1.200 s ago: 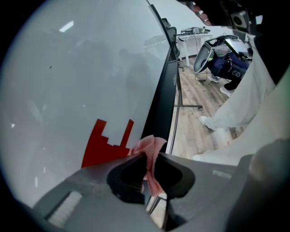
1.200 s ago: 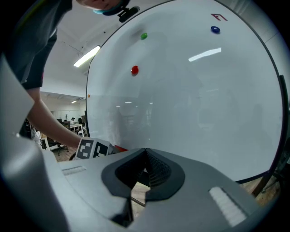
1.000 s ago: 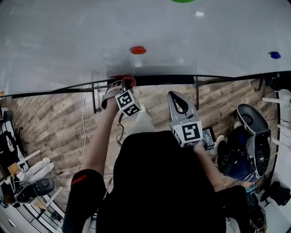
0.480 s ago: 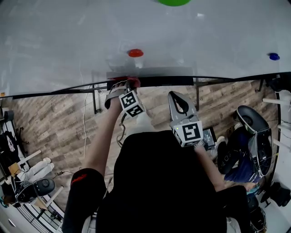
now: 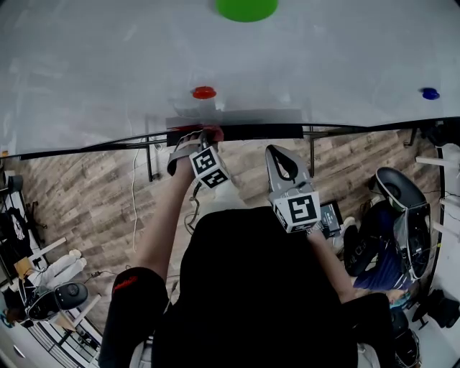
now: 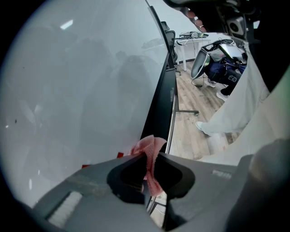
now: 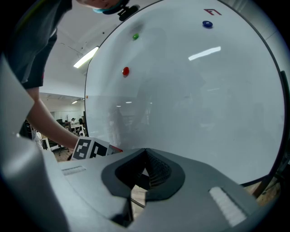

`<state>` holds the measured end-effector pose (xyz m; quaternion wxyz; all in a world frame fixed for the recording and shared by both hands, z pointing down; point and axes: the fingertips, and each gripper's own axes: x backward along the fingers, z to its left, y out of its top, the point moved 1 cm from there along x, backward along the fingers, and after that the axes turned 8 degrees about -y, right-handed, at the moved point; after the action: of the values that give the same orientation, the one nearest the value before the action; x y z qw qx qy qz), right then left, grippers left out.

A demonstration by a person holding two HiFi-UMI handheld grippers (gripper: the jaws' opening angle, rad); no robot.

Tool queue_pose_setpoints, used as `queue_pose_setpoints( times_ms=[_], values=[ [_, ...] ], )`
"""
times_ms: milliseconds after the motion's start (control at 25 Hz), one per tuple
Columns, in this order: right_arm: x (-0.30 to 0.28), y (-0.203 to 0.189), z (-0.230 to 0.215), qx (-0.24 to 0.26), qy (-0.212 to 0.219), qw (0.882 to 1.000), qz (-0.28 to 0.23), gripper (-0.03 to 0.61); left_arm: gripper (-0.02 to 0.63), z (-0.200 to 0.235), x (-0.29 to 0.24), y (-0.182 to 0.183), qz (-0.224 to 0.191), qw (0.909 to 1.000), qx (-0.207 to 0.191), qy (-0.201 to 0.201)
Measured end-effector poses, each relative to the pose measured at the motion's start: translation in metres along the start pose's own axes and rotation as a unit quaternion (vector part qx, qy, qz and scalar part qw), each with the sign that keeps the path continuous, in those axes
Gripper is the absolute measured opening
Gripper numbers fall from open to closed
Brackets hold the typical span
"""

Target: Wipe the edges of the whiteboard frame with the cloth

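A large whiteboard (image 5: 237, 50) fills the upper head view, and its black bottom frame edge (image 5: 251, 131) runs across below it. My left gripper (image 5: 195, 138) is shut on a pink cloth (image 6: 149, 149), and the cloth presses against the black frame (image 6: 158, 106) at the board's lower edge. The cloth's red tip (image 5: 213, 131) shows at the frame in the head view. My right gripper (image 5: 279, 159) hangs a little below the frame, jaws shut with nothing between them. In the right gripper view it (image 7: 145, 170) faces the whiteboard (image 7: 190, 86).
Magnets sit on the board: red (image 5: 204, 92), green (image 5: 246, 7), blue (image 5: 430, 93). Metal stand legs (image 5: 311, 151) reach down from the frame to a wooden floor (image 5: 86, 194). An office chair (image 5: 402, 208) and a bag (image 5: 374, 251) stand at right.
The left gripper has slid the cloth slightly to the right along the bottom frame. The view has tipped so more of the green magnet shows. The right gripper has hardly moved.
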<state>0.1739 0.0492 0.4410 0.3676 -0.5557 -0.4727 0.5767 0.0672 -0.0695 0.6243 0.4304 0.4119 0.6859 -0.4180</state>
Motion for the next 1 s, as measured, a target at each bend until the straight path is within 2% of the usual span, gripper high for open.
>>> queue_pose_setpoints(
  times_ms=[1000],
  values=[
    [0.011, -0.002, -0.027, -0.02, -0.024, 1.0, -0.003, 0.002, 0.043, -0.017, -0.003, 0.042, -0.015, 0.9997, -0.013, -0.017]
  ],
)
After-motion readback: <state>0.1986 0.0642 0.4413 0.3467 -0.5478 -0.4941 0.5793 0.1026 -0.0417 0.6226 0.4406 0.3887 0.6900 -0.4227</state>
